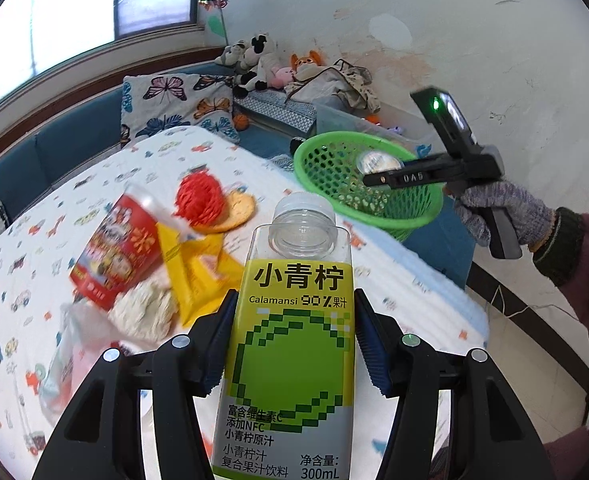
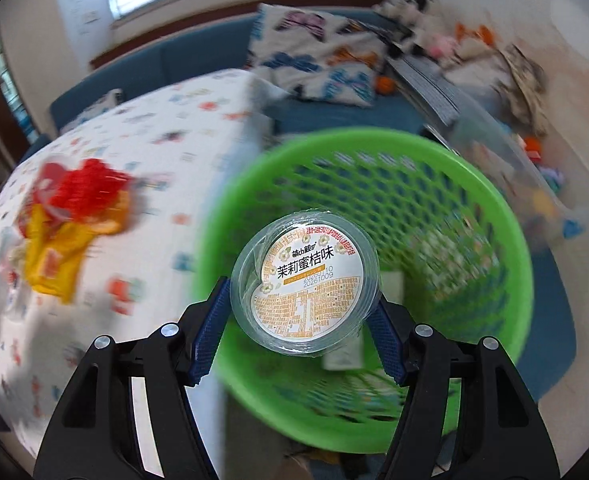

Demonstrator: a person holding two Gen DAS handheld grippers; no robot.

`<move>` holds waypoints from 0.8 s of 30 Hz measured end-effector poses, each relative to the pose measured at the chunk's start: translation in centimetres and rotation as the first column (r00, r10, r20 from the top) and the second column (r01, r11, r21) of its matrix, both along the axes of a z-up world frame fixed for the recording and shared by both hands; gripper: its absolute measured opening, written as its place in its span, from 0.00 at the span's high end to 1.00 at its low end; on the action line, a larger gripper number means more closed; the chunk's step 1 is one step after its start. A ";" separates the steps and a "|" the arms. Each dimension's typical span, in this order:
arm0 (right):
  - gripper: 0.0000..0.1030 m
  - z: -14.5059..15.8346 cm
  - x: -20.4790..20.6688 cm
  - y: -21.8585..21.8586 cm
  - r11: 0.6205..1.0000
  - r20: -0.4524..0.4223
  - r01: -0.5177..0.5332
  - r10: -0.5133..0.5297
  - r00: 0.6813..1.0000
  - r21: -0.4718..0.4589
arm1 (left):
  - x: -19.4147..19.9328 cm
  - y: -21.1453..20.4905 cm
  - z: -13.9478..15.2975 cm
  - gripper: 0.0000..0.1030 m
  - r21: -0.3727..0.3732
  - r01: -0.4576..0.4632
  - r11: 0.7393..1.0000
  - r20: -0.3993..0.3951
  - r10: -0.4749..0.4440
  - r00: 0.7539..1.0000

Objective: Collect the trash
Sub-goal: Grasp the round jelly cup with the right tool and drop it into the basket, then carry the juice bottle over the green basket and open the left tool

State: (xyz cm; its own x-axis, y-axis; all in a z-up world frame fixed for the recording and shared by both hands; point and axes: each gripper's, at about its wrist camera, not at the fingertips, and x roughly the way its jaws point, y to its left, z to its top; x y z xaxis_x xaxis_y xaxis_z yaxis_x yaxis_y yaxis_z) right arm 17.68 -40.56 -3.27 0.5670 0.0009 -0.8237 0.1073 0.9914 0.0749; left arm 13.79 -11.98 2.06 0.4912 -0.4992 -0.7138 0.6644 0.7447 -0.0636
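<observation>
Left wrist view, tool: the left gripper (image 1: 294, 344) has its two blue-padded fingers closed against the sides of a clear plastic juice bottle with a green and yellow label (image 1: 294, 320); the bottle stands upright between them, with no cap visible on its neck.
Left wrist view, risk: any juice left inside could spill when the bottle is tipped; whether it is empty cannot be told. The smooth plastic may also slide down through the pads.
Left wrist view, count: one bottle; one red snack packet (image 1: 114, 256); one yellow wrapper (image 1: 198, 272); one red foam fruit net (image 1: 200, 200); one round cracker (image 1: 236, 210); one crumpled white tissue wad (image 1: 144, 312). All five lie clustered on the table under a white cloth printed with small cars (image 1: 94, 184).
Right wrist view, tool: the right gripper (image 2: 300, 304) is partly closed on a clear round plastic cup with a printed white and orange lid (image 2: 304, 280), lid facing the camera.
Right wrist view, place: the cup hangs over the mouth of the green plastic mesh basket (image 2: 494, 240), just beside the table edge.
Right wrist view, risk: released off-centre, the cup could strike the near rim and bounce to the floor; a knock might tip the light basket.
Right wrist view, count: one cup, one basket; pale items at the basket's bottom are too blurred to count.
</observation>
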 end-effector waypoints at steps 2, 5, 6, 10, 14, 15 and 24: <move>0.36 -1.0 -0.2 -1.5 1.000 -0.024 0.025 -0.025 0.999 0.001 | 0.6 -1.0 0.3 0.47 -0.003 0.006 1.000 0.004 -0.006 1.000; 0.36 -2.3 -0.4 -3.0 0.998 -0.044 0.054 -0.053 0.998 0.014 | 1.4 -2.4 0.7 0.47 -0.010 0.015 1.000 0.005 -0.015 1.000; 0.36 -2.7 -0.5 -3.4 0.998 -0.048 0.061 -0.060 0.997 0.019 | 1.7 -2.9 0.8 0.47 -0.009 0.017 1.000 0.006 -0.017 1.000; 0.36 -3.6 -0.6 -4.5 0.996 -0.059 0.080 -0.078 0.995 0.029 | 3.3 -5.1 1.2 0.47 -0.005 0.027 1.000 0.008 -0.027 1.000; 0.36 -4.0 -0.6 -5.2 0.995 -0.064 0.093 -0.091 0.994 0.025 | 4.6 -7.2 1.3 0.47 -0.002 0.036 0.999 0.003 -0.036 0.999; 0.36 -4.1 -0.6 -5.3 0.995 -0.064 0.097 -0.095 0.993 0.027 | 4.9 -7.6 1.3 0.47 -0.001 0.039 0.999 0.001 -0.039 0.999; 0.30 -3.9 -0.7 -6.7 0.993 -0.049 0.116 -0.115 0.992 0.023 | 7.7 -12.6 1.5 0.47 0.004 0.064 0.998 -0.016 -0.064 0.998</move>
State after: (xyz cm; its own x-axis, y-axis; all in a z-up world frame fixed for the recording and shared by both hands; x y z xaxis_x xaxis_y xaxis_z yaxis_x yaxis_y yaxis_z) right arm 16.97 -47.22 -7.12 0.5245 -0.0406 -0.8504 0.2249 0.9700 0.0924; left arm 21.53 -24.54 3.56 0.4468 -0.5262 -0.7235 0.7098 0.7008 -0.0714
